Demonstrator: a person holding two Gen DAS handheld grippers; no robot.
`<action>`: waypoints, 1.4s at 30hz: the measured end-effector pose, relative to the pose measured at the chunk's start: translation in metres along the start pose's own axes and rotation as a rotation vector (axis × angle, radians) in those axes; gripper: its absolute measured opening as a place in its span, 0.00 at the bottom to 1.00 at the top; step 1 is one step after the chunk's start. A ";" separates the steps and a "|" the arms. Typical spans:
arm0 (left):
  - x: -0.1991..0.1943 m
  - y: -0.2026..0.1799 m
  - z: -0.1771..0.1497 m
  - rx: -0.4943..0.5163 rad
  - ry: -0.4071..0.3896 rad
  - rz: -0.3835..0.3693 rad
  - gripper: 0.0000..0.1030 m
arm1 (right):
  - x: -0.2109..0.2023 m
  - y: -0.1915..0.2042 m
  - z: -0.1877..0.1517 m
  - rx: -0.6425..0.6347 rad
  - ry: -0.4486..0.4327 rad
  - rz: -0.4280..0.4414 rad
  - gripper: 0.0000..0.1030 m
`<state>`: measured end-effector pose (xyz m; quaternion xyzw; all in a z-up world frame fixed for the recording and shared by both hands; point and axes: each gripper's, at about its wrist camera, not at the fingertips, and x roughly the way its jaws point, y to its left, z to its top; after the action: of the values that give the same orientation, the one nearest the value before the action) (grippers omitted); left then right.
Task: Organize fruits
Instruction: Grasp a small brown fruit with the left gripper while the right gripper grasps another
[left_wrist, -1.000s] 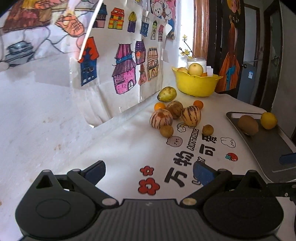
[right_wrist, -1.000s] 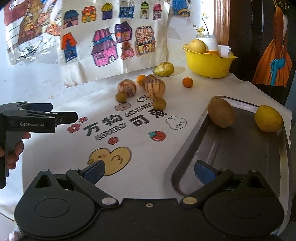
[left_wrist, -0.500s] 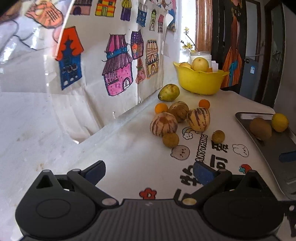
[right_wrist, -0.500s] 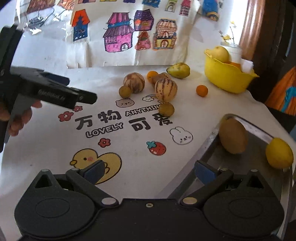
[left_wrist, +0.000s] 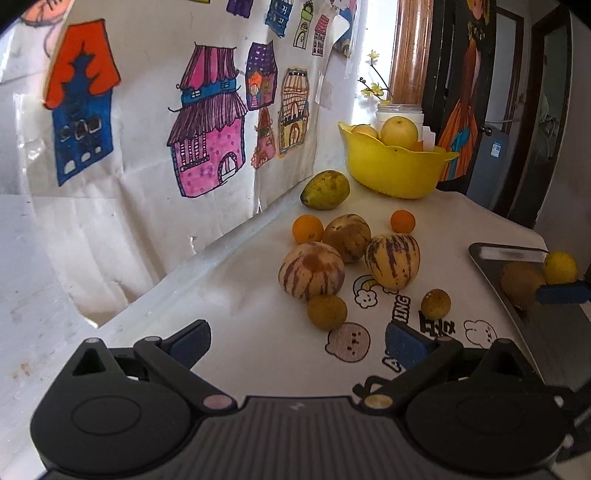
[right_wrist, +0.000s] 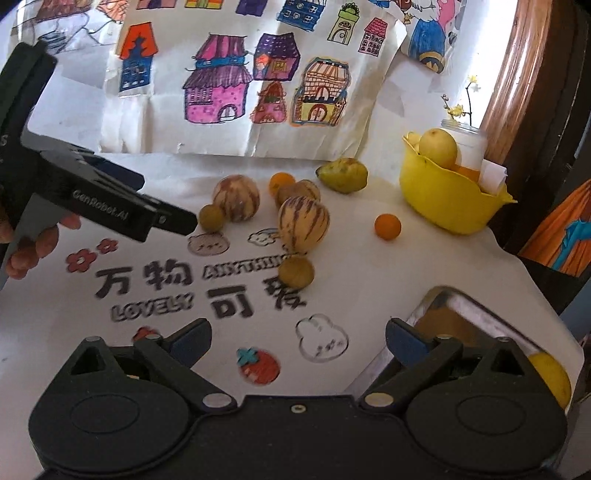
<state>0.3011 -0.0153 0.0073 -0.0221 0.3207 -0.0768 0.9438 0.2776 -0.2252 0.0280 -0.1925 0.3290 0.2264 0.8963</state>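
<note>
With both claws spread and empty, the right gripper (right_wrist: 297, 341) having just narrowed slightly, we line the left gripper (left_wrist: 295, 341) squarely over the small round olive-brown fruit (left_wrist: 327, 312) before squeezing gently.

Left black two-finger gripper (left_wrist: 297, 341) angled downward, blue-padded jaws spread wide with nothing between them. Right black two-finger gripper (right_wrist: 297, 341) likewise angled down, jaws just closing slightly yet wide apart and empty. Bare hand (right_wrist: 27, 245) wrapped around the left gripper's handle.
</note>
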 end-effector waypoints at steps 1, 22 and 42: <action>0.002 0.001 0.000 -0.002 0.002 -0.005 0.99 | 0.004 -0.002 0.003 -0.004 0.001 -0.001 0.93; 0.028 -0.001 0.005 -0.047 -0.001 -0.069 0.78 | 0.061 -0.009 0.022 0.001 -0.005 0.002 0.66; 0.039 -0.003 0.011 -0.105 0.045 -0.086 0.30 | 0.068 -0.010 0.026 0.066 -0.014 0.058 0.31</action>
<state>0.3382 -0.0243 -0.0076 -0.0834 0.3440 -0.1007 0.9298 0.3419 -0.2019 0.0026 -0.1515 0.3355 0.2425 0.8976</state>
